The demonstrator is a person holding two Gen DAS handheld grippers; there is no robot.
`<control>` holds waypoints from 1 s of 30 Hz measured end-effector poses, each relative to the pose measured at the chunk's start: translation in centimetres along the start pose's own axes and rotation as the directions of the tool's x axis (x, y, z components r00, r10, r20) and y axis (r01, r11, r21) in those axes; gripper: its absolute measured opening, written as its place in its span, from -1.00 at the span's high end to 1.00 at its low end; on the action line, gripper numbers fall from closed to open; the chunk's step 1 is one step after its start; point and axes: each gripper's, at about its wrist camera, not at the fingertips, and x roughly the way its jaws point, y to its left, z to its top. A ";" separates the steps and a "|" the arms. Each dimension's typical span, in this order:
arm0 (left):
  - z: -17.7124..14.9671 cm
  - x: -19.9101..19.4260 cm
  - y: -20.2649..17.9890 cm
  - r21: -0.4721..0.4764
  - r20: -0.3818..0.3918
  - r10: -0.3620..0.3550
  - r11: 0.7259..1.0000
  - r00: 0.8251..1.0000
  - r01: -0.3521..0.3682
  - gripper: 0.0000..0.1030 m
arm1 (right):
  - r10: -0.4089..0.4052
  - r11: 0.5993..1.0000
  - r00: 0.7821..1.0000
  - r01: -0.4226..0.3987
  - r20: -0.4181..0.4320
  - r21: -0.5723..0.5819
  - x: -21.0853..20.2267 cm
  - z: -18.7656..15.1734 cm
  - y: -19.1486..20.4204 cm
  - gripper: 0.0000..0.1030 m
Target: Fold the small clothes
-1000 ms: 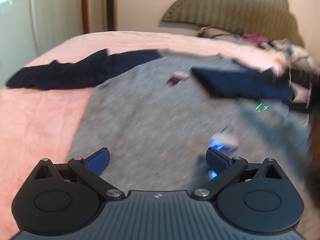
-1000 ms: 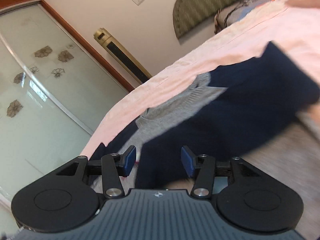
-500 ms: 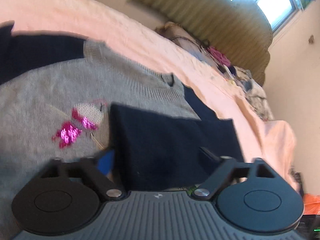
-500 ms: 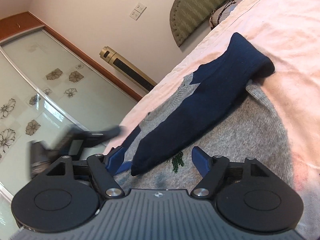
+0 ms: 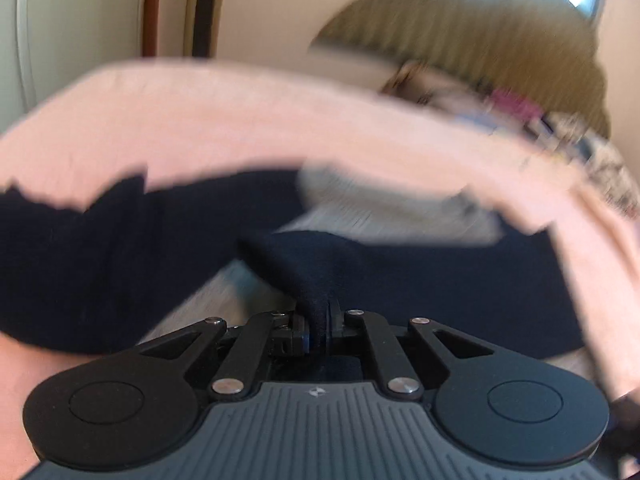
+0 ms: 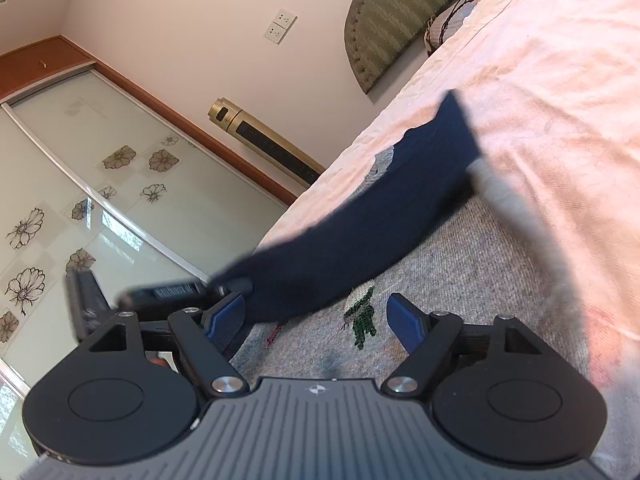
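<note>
A small grey knit sweater [image 6: 460, 272] with navy sleeves lies on the pink bedspread [image 6: 560, 80]. My left gripper [image 5: 318, 330] is shut on the navy sleeve [image 5: 304, 276], pinched up in a peak; the sleeve stretches across the grey body [image 5: 380, 216]. In the right wrist view the same sleeve [image 6: 360, 232] lies folded over the grey front, and the left gripper [image 6: 224, 286] shows at its end. My right gripper [image 6: 316, 318] is open and empty just above the grey front, near a green embroidered figure [image 6: 362, 316].
A padded olive headboard [image 5: 480, 52] with a heap of clothes [image 5: 540, 120] stands at the bed's far end. A gold tower fan [image 6: 264, 140] and a glass wardrobe door [image 6: 80, 208] stand by the wall to the left.
My left gripper has shut on the navy sleeve's end and is pulling it across the sweater. My right gripper has let go of the sleeve, opened wider, and sits over the grey front.
</note>
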 end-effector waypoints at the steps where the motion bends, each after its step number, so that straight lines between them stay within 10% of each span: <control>1: -0.6 0.1 0.3 0.007 0.022 -0.011 1.000 1.000 0.011 0.88 | -0.007 1.000 1.000 0.007 -0.002 -0.003 0.0 0.0 0.2 -0.55; 10: -1.3 -0.6 1.5 0.015 0.064 -0.073 0.997 0.995 0.072 0.79 | -0.088 0.981 0.996 0.092 0.027 -0.172 4.4 5.2 5.1 -0.93; 18: -0.9 -4.1 2.5 -0.052 0.221 -0.171 0.981 0.960 0.187 0.75 | -0.373 0.901 0.927 0.352 -0.039 -0.252 11.8 8.1 2.3 -0.85; 23: -0.5 0.5 0.5 -0.036 0.071 -0.179 0.983 0.981 0.182 0.75 | -0.356 0.873 0.935 0.334 0.005 -0.356 11.7 5.9 1.6 -0.89; 30: -0.9 -1.8 2.8 -0.079 0.171 -0.105 0.990 0.980 0.119 0.75 | -0.325 0.888 0.946 0.305 -0.001 -0.344 11.6 6.2 1.1 -0.98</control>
